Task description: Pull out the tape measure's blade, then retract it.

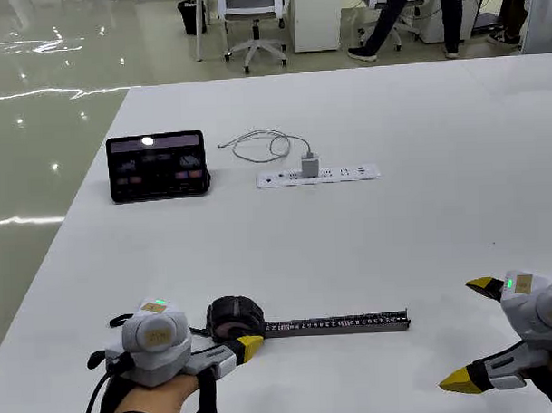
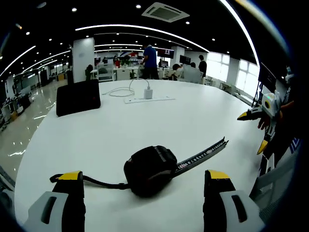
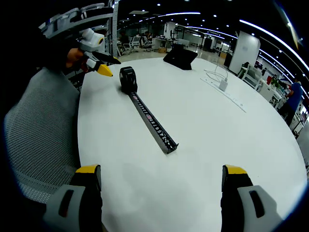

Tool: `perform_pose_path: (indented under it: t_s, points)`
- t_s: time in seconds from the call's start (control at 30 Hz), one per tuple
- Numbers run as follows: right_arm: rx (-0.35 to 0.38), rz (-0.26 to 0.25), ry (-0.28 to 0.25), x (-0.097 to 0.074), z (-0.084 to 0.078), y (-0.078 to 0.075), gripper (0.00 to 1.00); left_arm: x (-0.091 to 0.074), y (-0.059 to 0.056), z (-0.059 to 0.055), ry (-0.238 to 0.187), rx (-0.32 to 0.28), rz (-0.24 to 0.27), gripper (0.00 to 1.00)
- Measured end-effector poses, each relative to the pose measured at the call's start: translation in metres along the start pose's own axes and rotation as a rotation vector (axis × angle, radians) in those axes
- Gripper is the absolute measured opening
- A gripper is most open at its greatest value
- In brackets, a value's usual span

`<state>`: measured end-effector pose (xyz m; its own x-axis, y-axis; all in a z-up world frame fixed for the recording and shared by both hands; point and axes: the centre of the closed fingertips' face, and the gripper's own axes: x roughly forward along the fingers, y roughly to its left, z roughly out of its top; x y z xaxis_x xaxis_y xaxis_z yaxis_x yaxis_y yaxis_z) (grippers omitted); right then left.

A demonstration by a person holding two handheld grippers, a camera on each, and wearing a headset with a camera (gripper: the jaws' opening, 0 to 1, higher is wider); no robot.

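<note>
The white desk (image 1: 350, 249) carries the tape measure (image 1: 262, 326), and since its blade is already drawn out, I judge that retraction is what remains. The blade (image 1: 339, 325) lies flat, its long axis running from my left tongs (image 2: 145, 175) toward my right tongs (image 1: 470, 331). The black case (image 2: 150, 169) sits straight ahead of the left tongs, between their spread jaws and not clamped. I cannot tell if a jaw touches it. The right tongs, also apart and empty, hang clear of the hooked tip (image 3: 170, 147), which lies ahead of them. My left is nearer the case.
</note>
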<state>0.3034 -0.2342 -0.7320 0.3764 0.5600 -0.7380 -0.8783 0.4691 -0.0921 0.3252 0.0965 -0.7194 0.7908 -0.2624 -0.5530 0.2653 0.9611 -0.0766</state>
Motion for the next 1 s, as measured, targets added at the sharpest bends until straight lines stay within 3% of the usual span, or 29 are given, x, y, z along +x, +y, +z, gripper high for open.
perform_pose_path:
  t_s: [0.1, 0.2, 0.33, 0.53, 0.77, 1.0]
  points:
    - [-0.016, 0.017, 0.0, 0.004, 0.005, -0.003, 0.99, 0.004, -0.007, 0.0, -0.004, -0.026, -0.001, 1.0]
    - [-0.027, 0.036, 0.022, 0.009, 0.008, -0.002, 0.96, 0.008, -0.011, -0.001, -0.007, 0.034, 0.015, 1.0]
    - [-0.067, 0.064, 0.044, 0.016, 0.011, -0.006, 0.97, 0.014, -0.018, -0.006, 0.006, 0.01, 0.008, 1.0]
    - [-0.103, 0.117, 0.08, 0.026, 0.016, -0.005, 0.98, 0.019, -0.026, -0.005, -0.015, 0.022, -0.001, 1.0]
    - [-0.182, 0.177, 0.151, 0.048, 0.016, -0.013, 0.96, 0.025, -0.024, 0.002, -0.061, -0.033, 0.022, 1.0]
    - [-0.294, 0.254, 0.212, 0.071, 0.021, -0.015, 0.89, 0.026, -0.019, 0.001, -0.078, -0.016, 0.05, 1.0]
